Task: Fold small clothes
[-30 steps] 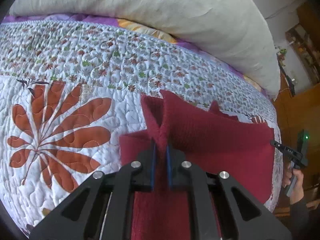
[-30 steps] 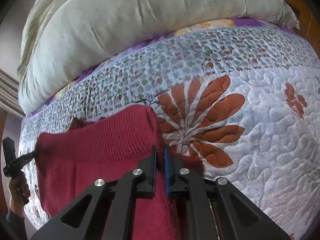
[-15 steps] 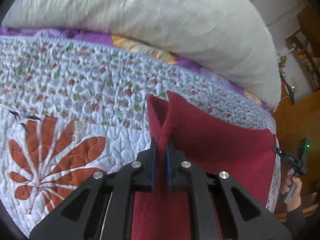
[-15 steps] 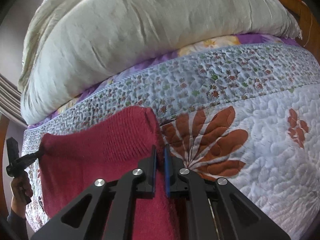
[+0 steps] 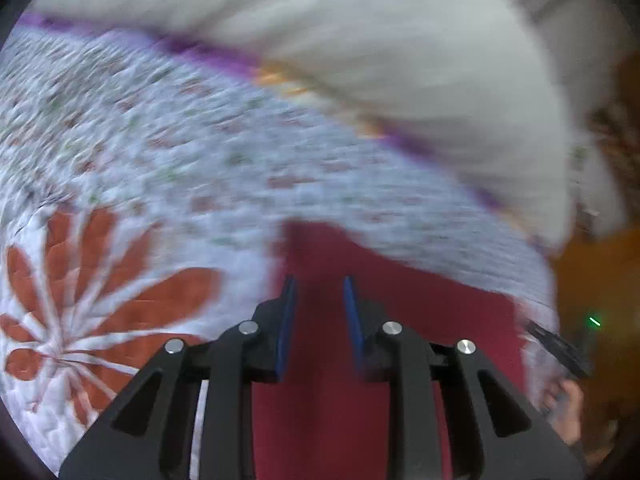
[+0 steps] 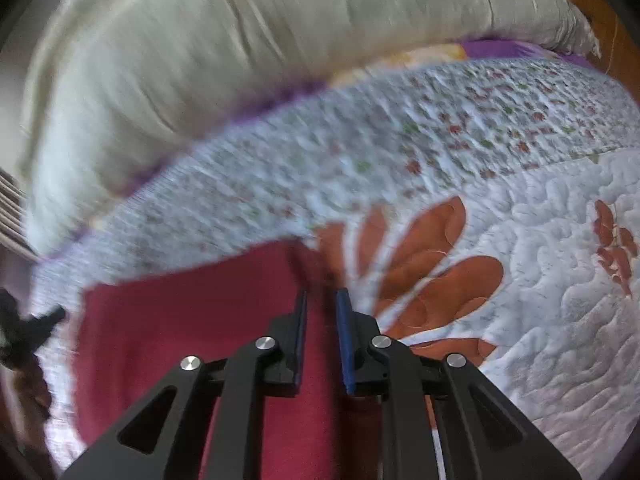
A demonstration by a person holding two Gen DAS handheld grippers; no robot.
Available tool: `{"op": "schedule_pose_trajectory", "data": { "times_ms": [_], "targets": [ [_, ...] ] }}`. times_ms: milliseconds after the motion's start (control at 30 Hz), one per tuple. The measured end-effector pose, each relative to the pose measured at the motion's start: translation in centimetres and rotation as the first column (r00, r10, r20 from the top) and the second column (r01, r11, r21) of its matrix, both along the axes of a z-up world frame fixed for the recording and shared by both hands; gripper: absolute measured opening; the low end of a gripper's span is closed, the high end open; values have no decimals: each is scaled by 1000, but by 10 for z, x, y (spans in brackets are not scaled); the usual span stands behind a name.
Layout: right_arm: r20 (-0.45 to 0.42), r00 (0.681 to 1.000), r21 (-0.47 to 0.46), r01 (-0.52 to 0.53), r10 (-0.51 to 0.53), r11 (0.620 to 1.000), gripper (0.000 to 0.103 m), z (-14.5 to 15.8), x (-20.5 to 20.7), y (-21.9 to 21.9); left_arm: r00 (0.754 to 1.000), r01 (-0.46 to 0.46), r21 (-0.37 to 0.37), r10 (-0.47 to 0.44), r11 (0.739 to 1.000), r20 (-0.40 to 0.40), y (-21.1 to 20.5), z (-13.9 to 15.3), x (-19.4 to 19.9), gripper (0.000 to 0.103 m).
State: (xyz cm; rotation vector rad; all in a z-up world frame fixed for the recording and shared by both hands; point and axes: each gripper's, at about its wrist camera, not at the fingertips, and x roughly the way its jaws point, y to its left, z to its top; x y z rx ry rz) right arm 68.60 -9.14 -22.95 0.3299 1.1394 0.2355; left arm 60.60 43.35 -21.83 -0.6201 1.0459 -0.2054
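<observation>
You are looking across a bed [image 6: 560, 280] covered by a white quilt [image 5: 208, 152] stitched with large rust-orange leaves and a band of small flowers. Along the bed's far edge lies a bulky cream duvet [image 6: 248, 48] over a purple sheet [image 5: 200, 50]. Orange-brown wooden furniture [image 5: 592, 280] stands past the right corner; both views are motion-blurred.

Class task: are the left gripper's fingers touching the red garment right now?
Cannot tell. In the blurred left wrist view the left gripper is open, with the red garment showing between its fingers.
</observation>
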Motion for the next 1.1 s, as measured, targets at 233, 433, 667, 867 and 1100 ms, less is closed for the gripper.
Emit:
{"op": "schedule_pose_trajectory", "data": {
  "times_ms": [233,433,667,867,1100],
  "targets": [
    [-156,988,179,15,13,984,7,-50,-3,4,974,-37,33,43,999,-220,6,-71,11,2],
    [-117,993,193,35,-12,981,5,-33,-20,-8,998,7,7,-7,1000,-56,2,-16,-32,8],
    [-126,956,341,-211,267,916,5,-41,-103,53,989,138,-31,-140,990,-56,-39,-40,-100,8],
    [-108,976,322,-145,188,936,3,-39,-123,39,999,51,-145,-51,988,7,-19,-16,-136,7],
    [-132,933,331,-277,335,902,0,-65,-187,90,976,214,-26,-215,976,-31,-90,-49,-184,9]
  ]
}}
